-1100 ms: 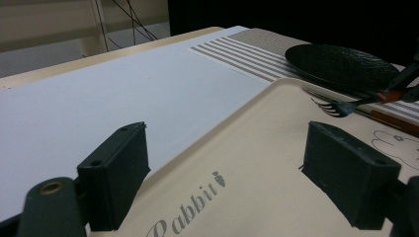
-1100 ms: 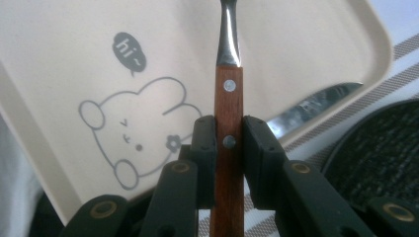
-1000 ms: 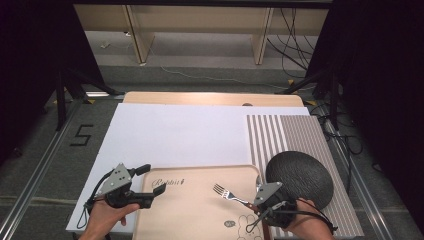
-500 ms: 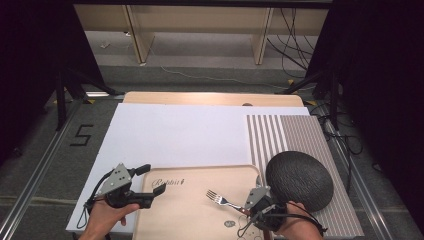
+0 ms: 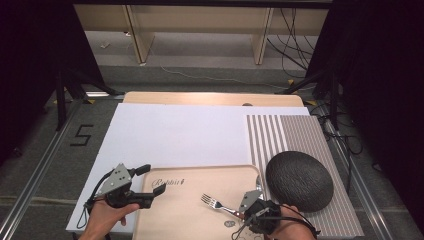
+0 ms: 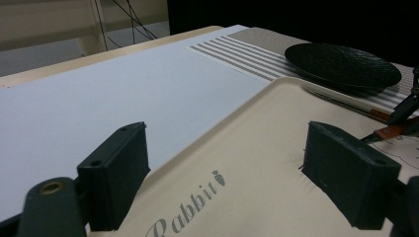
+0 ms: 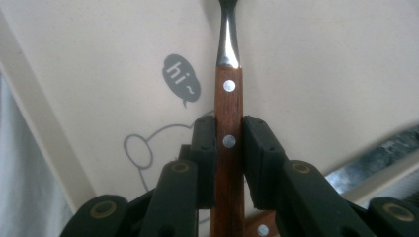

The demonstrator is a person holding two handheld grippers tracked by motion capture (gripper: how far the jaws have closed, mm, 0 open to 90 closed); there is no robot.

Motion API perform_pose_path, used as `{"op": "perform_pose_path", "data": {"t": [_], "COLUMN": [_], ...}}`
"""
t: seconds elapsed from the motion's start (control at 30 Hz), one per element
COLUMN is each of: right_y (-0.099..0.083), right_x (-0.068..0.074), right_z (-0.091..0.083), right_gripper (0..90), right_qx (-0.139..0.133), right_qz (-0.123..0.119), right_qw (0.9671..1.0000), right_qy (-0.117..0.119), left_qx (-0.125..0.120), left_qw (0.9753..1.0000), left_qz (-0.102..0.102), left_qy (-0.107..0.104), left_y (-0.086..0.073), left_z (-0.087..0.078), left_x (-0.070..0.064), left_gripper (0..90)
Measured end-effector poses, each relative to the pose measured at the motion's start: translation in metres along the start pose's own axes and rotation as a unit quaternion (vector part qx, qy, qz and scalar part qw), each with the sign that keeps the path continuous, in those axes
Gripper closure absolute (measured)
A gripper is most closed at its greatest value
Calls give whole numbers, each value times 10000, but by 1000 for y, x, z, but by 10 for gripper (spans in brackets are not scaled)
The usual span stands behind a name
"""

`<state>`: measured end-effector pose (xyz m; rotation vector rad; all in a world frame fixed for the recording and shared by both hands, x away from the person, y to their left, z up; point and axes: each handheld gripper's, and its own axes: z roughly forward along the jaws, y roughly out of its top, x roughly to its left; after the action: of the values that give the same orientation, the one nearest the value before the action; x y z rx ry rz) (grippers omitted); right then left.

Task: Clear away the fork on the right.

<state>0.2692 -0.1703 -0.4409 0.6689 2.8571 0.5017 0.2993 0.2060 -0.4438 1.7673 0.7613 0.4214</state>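
High view: right hand-held gripper (image 5: 245, 214) pinched fork (image 5: 218, 204) over tray (image 5: 185, 210); handle end hidden. Left gripper view: left hand-held gripper (image 6: 247, 163) spread, empty, above tray rim. Right gripper view: jaws clamped wooden handle; tines cut off.

Fork (image 7: 229, 98): tines cut off by top edge in the right gripper view; handle end hidden below, between the right claw's (image 7: 229, 163) jaws. Tray (image 5: 185, 220): near edge cut off at the bottom of the high view. Second utensil beside the dark plate (image 5: 299, 180) mostly hidden; its kind cannot be told. Left hand (image 5: 102, 220) cut off by the frame.
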Motion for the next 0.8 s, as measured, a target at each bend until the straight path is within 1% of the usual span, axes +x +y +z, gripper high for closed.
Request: {"op": "perform_pose_path", "data": {"t": [0.03,0.1,0.2,0.27,0.33,0.4,0.43,0.47,0.5,0.53,0.57,0.6,0.63,0.67,0.7,0.73,0.8], "right_y": [0,1,2,2,2,2,2,2,2,2,2,2,3,3,3,3,4], "right_x": [0,0,2,2,3,4,4,4,4,4,4,3,3,3,2,3,3], "right_z": [1,2,5,6,7,8,9,10,11,11,11,13,12,11,10,10,9], "right_gripper": [770,770,769,769,769,768,768,767,766,763,759,733,684,660,635,610,513], "right_qx": [-23,-18,-7,-15,-1,29,27,45,81,113,125,74,57,67,59,52,-52], "right_qz": [-16,6,-2,-20,-5,66,38,68,107,121,155,85,143,183,153,148,170], "right_qw": [10000,9999,9999,9999,9999,9998,9998,9997,9996,9994,9994,9996,9994,9991,9989,9989,9992], "right_qy": [81,110,102,168,147,176,201,227,259,291,273,262,324,373,439,444,357], "left_qx": [-1,-5,-5,-5,-5,-3,-6,-7,-4,-8,-2,-17,-18,-26,-24,-21,-23], "left_qw": [10000,10000,10000,10000,10000,10000,10000,10000,10000,10000,10000,10000,10000,10000,10000,10000,10000], "left_qz": [16,14,26,25,15,13,9,-20,26,25,22,13,-10,-49,-35,-31,-33], "left_qy": [8,9,12,11,10,7,6,4,8,12,29,17,13,26,22,22,19], "left_y": [0,0,0,0,0,0,0,0,0,0,0,0,0,0,0,0,0], "left_z": [0,0,0,0,0,0,0,0,0,0,0,0,0,0,0,0,0], "left_x": [0,0,0,0,0,0,0,0,0,0,0,1,1,0,0,0,0], "left_gripper": [171,171,170,169,169,169,169,169,169,169,169,169,169,169,169,169,169]}}
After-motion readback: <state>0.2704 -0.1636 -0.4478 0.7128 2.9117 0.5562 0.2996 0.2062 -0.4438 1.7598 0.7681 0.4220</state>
